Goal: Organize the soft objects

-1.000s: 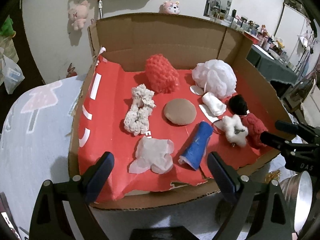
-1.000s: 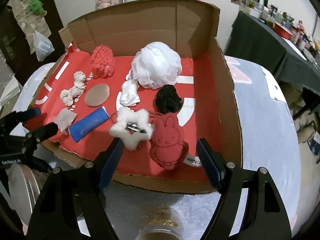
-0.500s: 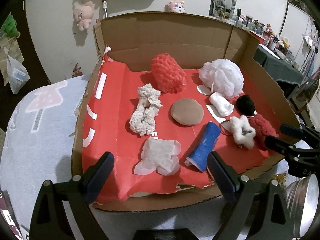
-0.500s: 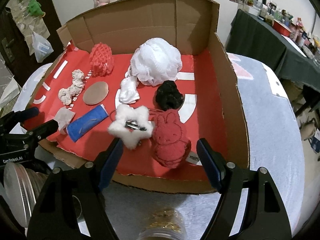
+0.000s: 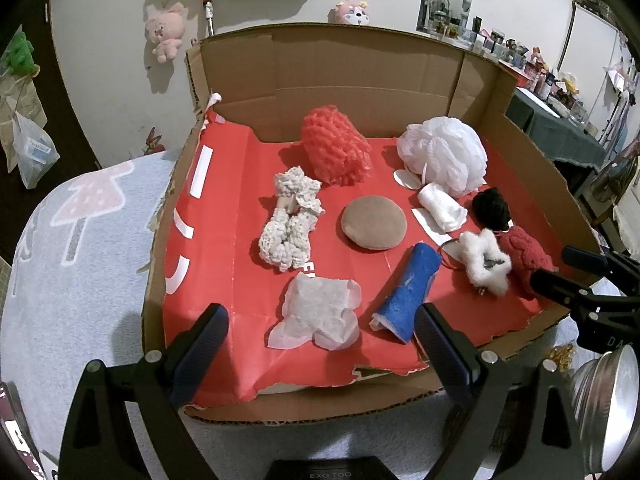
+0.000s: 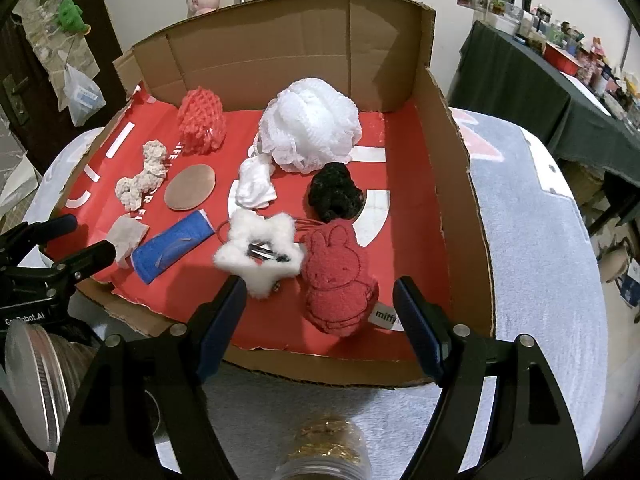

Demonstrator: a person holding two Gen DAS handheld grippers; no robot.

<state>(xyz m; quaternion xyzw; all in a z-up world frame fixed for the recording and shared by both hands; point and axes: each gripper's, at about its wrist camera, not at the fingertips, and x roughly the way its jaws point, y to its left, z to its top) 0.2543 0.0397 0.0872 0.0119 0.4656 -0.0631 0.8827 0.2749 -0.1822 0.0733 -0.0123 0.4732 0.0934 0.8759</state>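
Note:
A cardboard box lined with red paper holds several soft things. My left gripper is open and empty at the box's front edge, just before a white tissue and a blue roll. Behind lie a cream knit piece, a brown pad, a red sponge and a white mesh puff. My right gripper is open and empty, close to a white fluffy star and a red rabbit plush. A black pom-pom and a white cloth roll lie behind them.
The box stands on a grey patterned rug. A metal bowl sits between the grippers outside the box. A jar with gold contents is under my right gripper. A dark-clothed table with clutter stands at the right.
Both grippers have drawn slightly closer to the box's front edge and shifted a little. Nothing in the box has moved, and both stay open.

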